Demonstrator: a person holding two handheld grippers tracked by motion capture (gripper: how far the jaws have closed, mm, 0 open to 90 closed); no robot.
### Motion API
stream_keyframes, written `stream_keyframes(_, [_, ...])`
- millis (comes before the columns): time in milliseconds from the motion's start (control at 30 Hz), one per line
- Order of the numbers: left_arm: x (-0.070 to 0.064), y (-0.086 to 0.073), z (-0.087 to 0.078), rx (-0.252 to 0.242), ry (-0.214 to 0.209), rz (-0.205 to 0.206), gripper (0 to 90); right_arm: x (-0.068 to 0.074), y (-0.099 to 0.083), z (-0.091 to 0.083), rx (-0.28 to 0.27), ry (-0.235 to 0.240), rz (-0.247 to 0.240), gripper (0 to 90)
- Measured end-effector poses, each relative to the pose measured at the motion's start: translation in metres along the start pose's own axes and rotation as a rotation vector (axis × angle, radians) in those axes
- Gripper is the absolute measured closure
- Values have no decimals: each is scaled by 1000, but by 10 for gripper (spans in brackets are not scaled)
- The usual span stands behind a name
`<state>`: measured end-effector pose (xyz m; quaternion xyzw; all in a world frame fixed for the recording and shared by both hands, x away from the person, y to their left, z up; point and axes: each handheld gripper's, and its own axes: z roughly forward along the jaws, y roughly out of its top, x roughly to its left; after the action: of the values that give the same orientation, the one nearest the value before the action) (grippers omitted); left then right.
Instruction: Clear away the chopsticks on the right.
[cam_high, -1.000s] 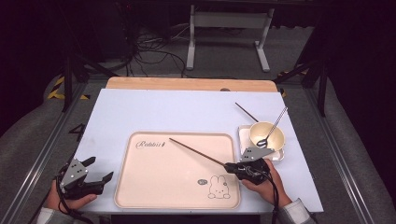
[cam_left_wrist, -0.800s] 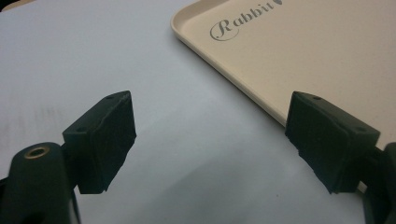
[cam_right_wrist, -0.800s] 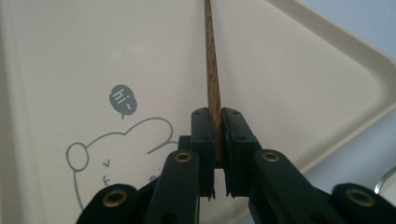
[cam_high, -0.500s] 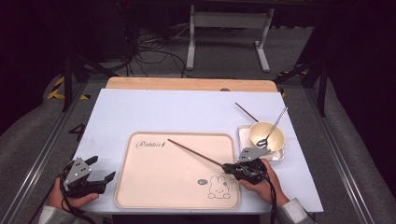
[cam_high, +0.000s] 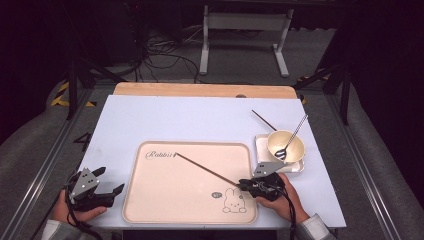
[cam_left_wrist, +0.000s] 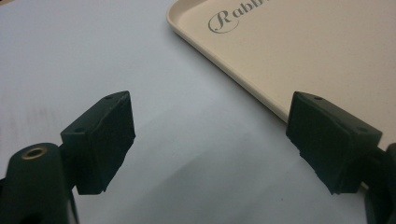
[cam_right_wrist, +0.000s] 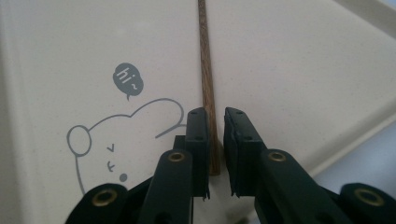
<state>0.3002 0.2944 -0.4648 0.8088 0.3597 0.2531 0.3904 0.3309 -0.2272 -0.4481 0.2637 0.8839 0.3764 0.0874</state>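
Dark room, lit bench, grey floor.
Bench (cam_high: 165, 117): pale top, bare wood strip (cam_high: 200, 90) along far edge, metal rails (cam_high: 42, 172) down both sides. Floor (cam_high: 30, 130) grey carpet; black cables (cam_high: 160, 52) tangled past the far edge beside a white metal stand (cam_high: 245, 22). Yellow-black hazard tape (cam_high: 62, 95) far left. Walls lost in black.

L tool (cam_high: 107, 186): black body, grey 3-cornered plate w/ dark holes on top, black cable trailing | R tool (cam_high: 246, 184): same black build, grey plate, black cable | jaws: black blocky pads, small screw holes; brass-ringed pivot holes on arms | sleeves: grey, at both wrists
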Motion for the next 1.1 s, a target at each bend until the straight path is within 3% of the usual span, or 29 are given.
stream_keyframes(333, [0,-1,-2,7,7,-9,162,1,3,-9,-66,-21,-8,741])
stream_keyframes(367, [0,-2,-2,7,4,-14,162,1,5,-15,-104,-21,-11,729])
stream_keyframes(733, [2,-3,0,13,18,-25,163,-3,14,-48,-206,-82,-16,663])
stream_keyframes(967, [1,-2,0,13,11,-20,163,-11,17,-79,-269,-172,-16,645])
stream_keyframes(1100, [-1,-2,0,12,9,-23,163,-18,14,-101,-312,-230,14,630])
